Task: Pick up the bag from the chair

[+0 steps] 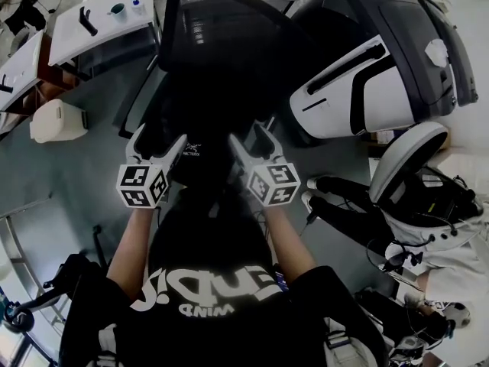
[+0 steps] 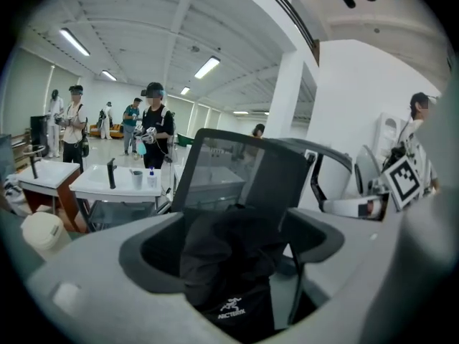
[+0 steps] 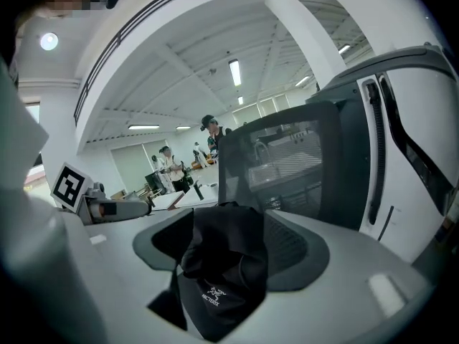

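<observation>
The left tongs (image 1: pixel 160 140) and right tongs (image 1: pixel 250 138), two in all, each pinch the one black bag (image 1: pixel 200 161) at frame centre, before the one mesh-backed chair (image 1: pixel 221 44). Best practice, by judgement: raise both together and level, so the limp fabric clears the seat without slipping.
</observation>
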The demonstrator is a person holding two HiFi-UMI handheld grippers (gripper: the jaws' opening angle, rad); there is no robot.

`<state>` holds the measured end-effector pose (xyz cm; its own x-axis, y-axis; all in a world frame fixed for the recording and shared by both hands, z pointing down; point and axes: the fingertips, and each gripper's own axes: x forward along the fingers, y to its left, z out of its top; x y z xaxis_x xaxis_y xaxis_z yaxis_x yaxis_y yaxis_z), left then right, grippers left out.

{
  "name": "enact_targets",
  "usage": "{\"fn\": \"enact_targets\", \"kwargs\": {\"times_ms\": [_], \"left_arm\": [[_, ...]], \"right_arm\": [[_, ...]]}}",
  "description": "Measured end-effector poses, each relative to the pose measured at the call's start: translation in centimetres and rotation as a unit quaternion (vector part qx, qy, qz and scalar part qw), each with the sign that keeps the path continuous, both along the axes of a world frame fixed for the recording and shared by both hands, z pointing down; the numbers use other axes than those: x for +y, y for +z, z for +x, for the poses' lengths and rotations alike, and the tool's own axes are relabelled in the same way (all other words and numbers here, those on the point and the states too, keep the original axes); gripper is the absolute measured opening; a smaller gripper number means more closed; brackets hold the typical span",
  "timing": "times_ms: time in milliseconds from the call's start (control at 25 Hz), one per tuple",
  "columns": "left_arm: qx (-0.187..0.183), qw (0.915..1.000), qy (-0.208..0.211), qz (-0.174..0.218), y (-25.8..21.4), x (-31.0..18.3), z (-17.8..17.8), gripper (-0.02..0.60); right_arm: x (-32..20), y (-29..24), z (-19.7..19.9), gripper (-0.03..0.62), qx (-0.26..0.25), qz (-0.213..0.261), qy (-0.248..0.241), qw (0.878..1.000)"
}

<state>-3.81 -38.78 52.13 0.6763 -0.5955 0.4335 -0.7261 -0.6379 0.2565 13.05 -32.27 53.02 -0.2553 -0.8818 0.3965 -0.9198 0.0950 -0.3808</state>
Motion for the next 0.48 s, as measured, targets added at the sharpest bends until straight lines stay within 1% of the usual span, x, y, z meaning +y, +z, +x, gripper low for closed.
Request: {"fn": "enact_targets", "kwargs": {"times_ms": [80,160,360,480], "left_arm": [[-0.007,0.9999,0.006,-0.013,2.0,-1.2,0.3,0.456],[-0.015,0.9995,0.012,-0.026,4.2,-2.4,0.7,0.463],[-0.032,0.998,0.018,-0.051,9.5,-5.5,1.5,0.466],[-0.041,0.9967,0.021,-0.066,12.8,-6.6,1.7,0.466]], "right_arm": [[-1.3,1.8,0.0,0.304,0.001,-0.013,-0.003,1.0],[-2.7,3.9,0.2,0.312,0.002,-0.026,-0.005,1.0],[-5.8,8.9,1.3,0.325,-0.001,-0.055,0.001,0.998],[-6.7,11.9,1.2,0.327,-0.003,-0.072,0.001,0.997]]}}
